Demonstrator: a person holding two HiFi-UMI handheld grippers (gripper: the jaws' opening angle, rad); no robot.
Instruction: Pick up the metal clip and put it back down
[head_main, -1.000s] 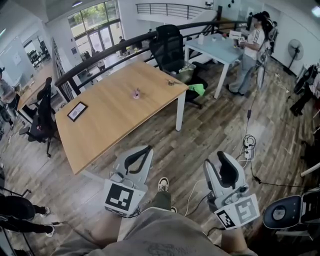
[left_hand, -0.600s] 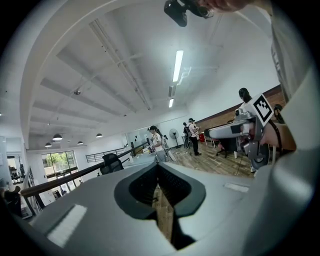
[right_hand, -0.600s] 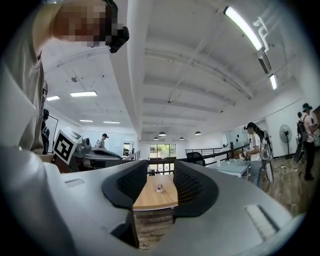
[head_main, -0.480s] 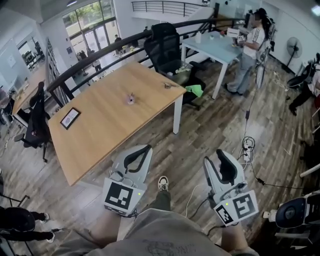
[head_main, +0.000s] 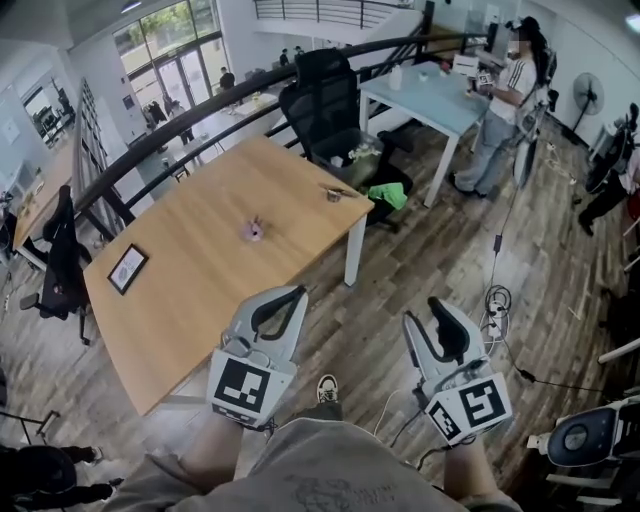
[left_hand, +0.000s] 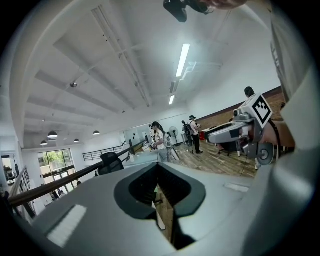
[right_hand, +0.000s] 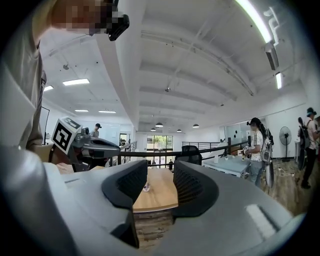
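Observation:
A long wooden table stands ahead of me on the plank floor. A small pinkish object sits near its middle, and it shows between the right jaws far off as the pinkish object. A small metal-looking piece lies near the table's far right corner. My left gripper and right gripper hang over the floor, well short of the table. The right gripper stands open and empty. The left gripper shows a narrow empty gap between its jaws.
A black-framed tablet lies on the table's left part. A black office chair stands behind the table, with a pale blue table and a standing person to the right. Cables lie on the floor.
The table has drifted left and nearer in the head view as I step toward it. Both grippers have lifted a little. Their jaws look unchanged.

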